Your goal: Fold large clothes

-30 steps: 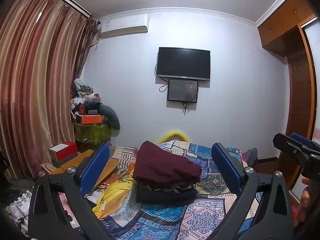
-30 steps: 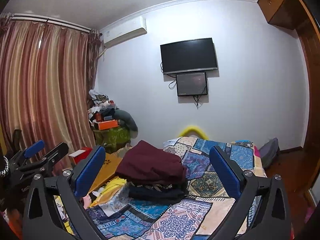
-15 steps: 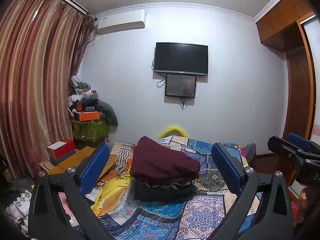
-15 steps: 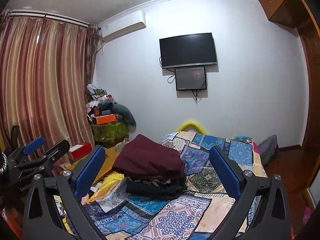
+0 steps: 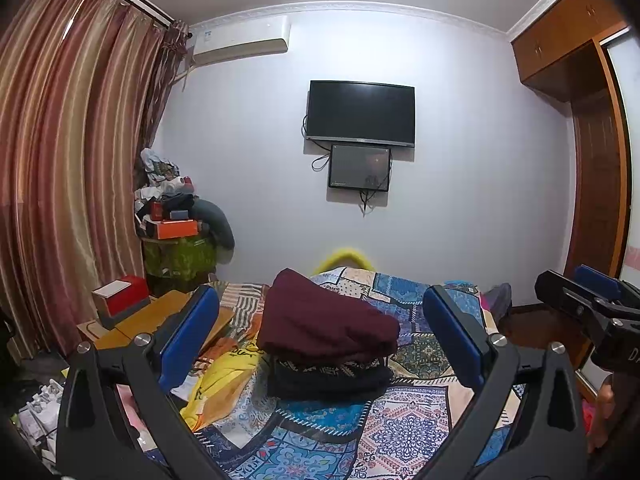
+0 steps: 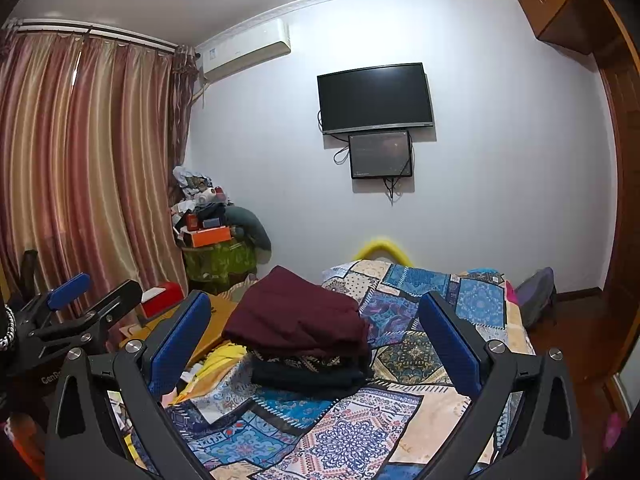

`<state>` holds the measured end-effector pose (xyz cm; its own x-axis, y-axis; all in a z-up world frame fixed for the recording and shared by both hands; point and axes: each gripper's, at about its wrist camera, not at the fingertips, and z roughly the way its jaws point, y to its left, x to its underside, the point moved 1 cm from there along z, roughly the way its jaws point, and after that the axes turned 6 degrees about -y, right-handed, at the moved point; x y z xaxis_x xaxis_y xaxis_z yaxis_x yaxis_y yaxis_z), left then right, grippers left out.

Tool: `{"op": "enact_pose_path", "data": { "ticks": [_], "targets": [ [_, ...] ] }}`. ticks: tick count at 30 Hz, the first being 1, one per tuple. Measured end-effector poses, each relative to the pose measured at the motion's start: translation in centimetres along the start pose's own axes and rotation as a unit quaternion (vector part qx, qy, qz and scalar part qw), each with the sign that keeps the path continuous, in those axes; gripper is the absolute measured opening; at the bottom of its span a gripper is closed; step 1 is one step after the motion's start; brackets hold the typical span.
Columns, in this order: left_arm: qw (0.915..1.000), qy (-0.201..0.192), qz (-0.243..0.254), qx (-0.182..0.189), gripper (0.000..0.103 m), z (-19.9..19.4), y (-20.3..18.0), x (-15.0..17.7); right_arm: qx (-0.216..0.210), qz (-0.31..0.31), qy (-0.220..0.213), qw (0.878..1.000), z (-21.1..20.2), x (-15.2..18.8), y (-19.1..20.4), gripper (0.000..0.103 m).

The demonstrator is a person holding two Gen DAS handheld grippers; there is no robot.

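Both tools hover empty, jaws spread wide: the left gripper [image 5: 320, 344] and right gripper [image 6: 316, 344] face a folded maroon garment [image 5: 326, 322] atop a dark stack on the patchwork bed [image 5: 416, 428], at twelve o'clock, neither clearly nearer.

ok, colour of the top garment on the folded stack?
Dark maroon garment, plain; clearest in the left wrist view.

Pale wall [image 5: 460, 208] straight ahead carries a dark television [image 5: 360, 113] with a smaller screen [image 5: 359, 168] beneath, an air conditioner [image 5: 240, 40] up by the striped curtains [image 5: 68, 168], a wooden wardrobe [image 5: 592, 128] on the right, patchwork-covered bed [image 6: 404, 364] below.
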<state>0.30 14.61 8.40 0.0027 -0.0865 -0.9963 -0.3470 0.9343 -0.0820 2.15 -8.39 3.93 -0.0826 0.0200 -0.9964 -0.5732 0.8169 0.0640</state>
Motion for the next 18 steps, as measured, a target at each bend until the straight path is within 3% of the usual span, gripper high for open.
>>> {"op": "enact_pose_path", "data": {
  "ticks": [18],
  "targets": [
    [0.9998,0.013,0.010,0.011,0.102,0.85,0.02,0.90,0.009,0.003,0.021,1.000,0.68,0.77,-0.64,0.103]
  ]
}}
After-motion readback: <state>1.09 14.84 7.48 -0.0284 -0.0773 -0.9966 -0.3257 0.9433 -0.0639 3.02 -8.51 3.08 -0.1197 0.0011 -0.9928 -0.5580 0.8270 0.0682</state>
